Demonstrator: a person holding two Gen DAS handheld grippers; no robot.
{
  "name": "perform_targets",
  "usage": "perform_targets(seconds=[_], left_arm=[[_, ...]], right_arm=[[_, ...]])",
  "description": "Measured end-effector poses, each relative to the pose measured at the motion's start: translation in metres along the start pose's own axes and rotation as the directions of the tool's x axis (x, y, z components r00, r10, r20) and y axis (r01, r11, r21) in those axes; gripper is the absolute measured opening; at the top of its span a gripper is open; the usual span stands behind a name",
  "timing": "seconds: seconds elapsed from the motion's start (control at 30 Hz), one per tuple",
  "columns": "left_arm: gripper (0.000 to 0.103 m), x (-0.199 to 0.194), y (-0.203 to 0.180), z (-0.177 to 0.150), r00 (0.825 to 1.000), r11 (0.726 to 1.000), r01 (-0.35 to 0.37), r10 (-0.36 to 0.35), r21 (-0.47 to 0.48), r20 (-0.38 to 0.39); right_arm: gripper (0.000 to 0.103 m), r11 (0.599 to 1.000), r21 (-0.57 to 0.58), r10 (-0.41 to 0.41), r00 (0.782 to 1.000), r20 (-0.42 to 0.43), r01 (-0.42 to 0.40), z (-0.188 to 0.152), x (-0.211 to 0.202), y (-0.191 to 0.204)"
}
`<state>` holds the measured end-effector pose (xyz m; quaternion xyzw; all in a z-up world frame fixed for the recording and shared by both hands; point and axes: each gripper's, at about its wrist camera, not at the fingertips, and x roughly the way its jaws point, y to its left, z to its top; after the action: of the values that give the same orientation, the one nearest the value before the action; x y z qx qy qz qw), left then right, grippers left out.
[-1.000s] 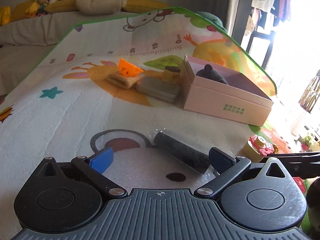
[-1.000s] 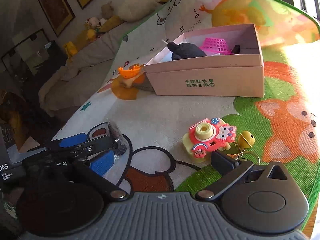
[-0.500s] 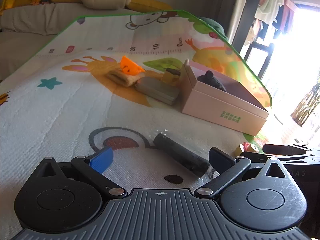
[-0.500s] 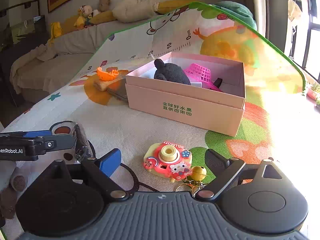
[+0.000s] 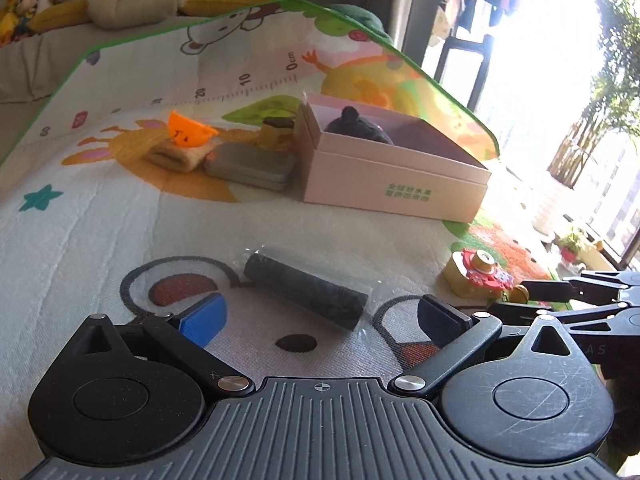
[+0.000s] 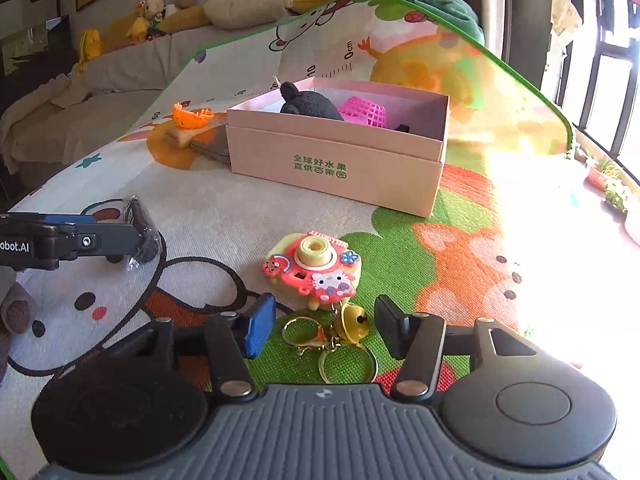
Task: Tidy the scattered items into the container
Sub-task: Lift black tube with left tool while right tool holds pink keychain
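Observation:
A black cylinder in clear wrap (image 5: 306, 290) lies on the play mat just ahead of my left gripper (image 5: 320, 316), which is open and apart from it. In the right wrist view a pink and yellow toy camera keychain (image 6: 316, 270) rests on the mat. Its key rings and yellow bell (image 6: 352, 324) lie between the fingers of my right gripper (image 6: 325, 326). Those jaws are closing, and the pads do not touch anything. The open pink box (image 6: 336, 160) stands farther back and holds a black plush (image 6: 308, 106) and a pink basket (image 6: 364, 110).
Left of the box lie an orange toy (image 5: 188, 130) on a beige cloth roll (image 5: 176, 156), a grey tin (image 5: 252, 166) and a small yellow piece (image 5: 274, 132). The mat's green edge and a bright window side run along the right. A sofa with plush toys is behind.
The right gripper's jaws have narrowed and it has come up to the toy camera, so the key rings now sit between its fingers. The left gripper shifted slightly and now faces the cylinder more squarely.

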<state>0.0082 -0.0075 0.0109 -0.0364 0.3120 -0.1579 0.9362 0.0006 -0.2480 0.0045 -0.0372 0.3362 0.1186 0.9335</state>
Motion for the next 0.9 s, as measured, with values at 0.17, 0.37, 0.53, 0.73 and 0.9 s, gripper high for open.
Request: perform_targets(seconds=[0.17, 0.37, 0.53, 0.73, 0.9], left_arm=[[0.103, 0.009, -0.019, 0.003, 0.986, 0.986, 0.164, -0.164, 0.014, -0.037], [0.103, -0.005, -0.025, 0.009, 0.996, 0.983, 0.081, -0.086, 0.165, 0.020], [0.103, 0.012, -0.005, 0.013, 0.999, 0.956, -0.032, 0.043, 0.292, -0.032], [0.103, 0.030, 0.014, 0.018, 0.995, 0.951, 0.028, 0.003, 0.309, -0.098], [0.103, 0.040, 0.016, 0.023, 0.987, 0.947, 0.120, -0.082, 0.299, -0.138]], right_arm=[[0.088, 0.999, 0.022, -0.048, 0.999, 0.017, 0.047, -0.007, -0.005, -0.001], [0.103, 0.998, 0.051, -0.039, 0.999, -0.034, 0.040, -0.005, 0.002, -0.005], [0.103, 0.998, 0.040, -0.040, 0.998, -0.040, 0.042, -0.006, 0.002, -0.003], [0.103, 0.998, 0.039, -0.040, 0.998, -0.042, 0.042, -0.005, 0.002, -0.003], [0.103, 0.998, 0.040, -0.040, 0.998, -0.041, 0.041, -0.006, 0.001, -0.003]])
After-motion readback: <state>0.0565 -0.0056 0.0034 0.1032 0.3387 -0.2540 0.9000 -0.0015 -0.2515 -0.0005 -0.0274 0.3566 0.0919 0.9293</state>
